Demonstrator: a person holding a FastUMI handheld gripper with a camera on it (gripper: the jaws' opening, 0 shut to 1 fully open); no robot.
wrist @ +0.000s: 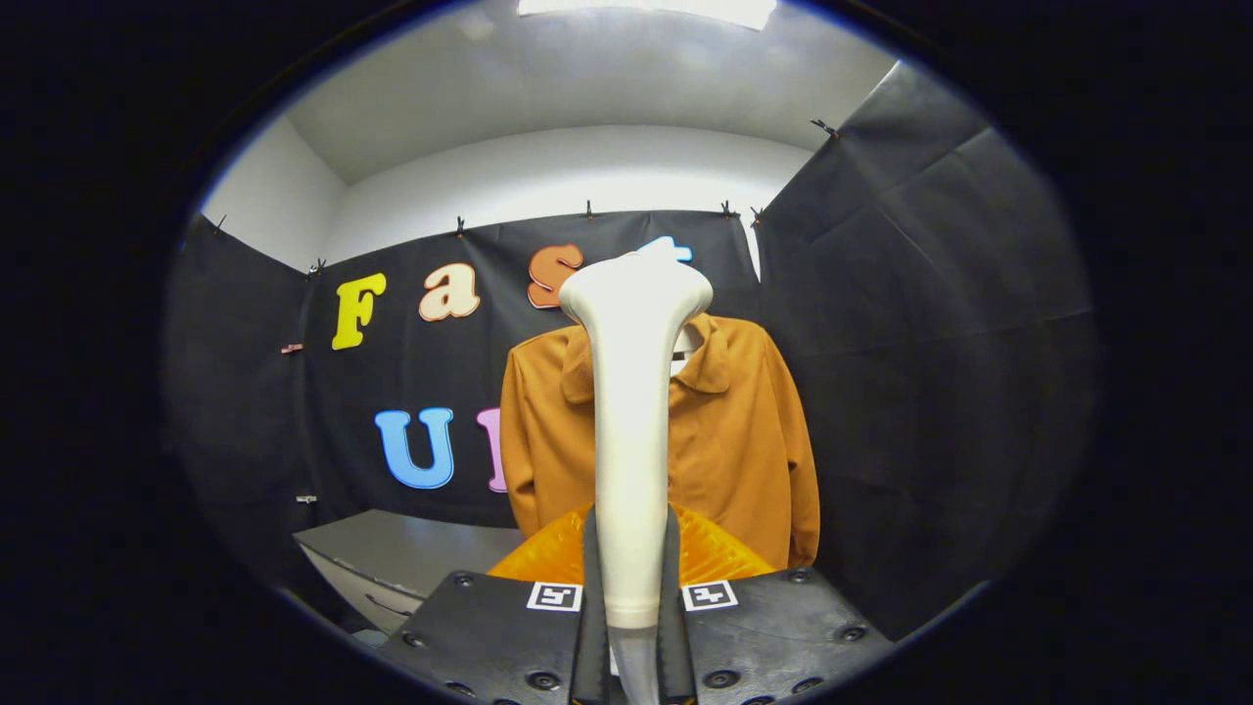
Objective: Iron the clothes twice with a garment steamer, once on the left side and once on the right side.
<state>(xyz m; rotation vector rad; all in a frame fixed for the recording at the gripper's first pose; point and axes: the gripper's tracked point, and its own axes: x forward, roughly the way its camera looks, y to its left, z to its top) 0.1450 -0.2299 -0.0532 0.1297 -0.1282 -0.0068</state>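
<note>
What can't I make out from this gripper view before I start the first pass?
- Middle of the orange collared jacket: hidden behind the upright white plastic garment steamer held in the claw.
- Steamer's front plate: faces away, so steam can't be judged.
- Jacket's hem: covered by the ribbed orange piece just ahead of the fingers.
- Gap between steamer and jacket: not judgeable.

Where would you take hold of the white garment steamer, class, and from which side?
Grip the steamer on its slim, straight handle, low down, coming from both flanks. The neck is narrow there, while the head flares wide at the top. The tongs are shut on that lower handle, with the orange jacket beyond.
</note>
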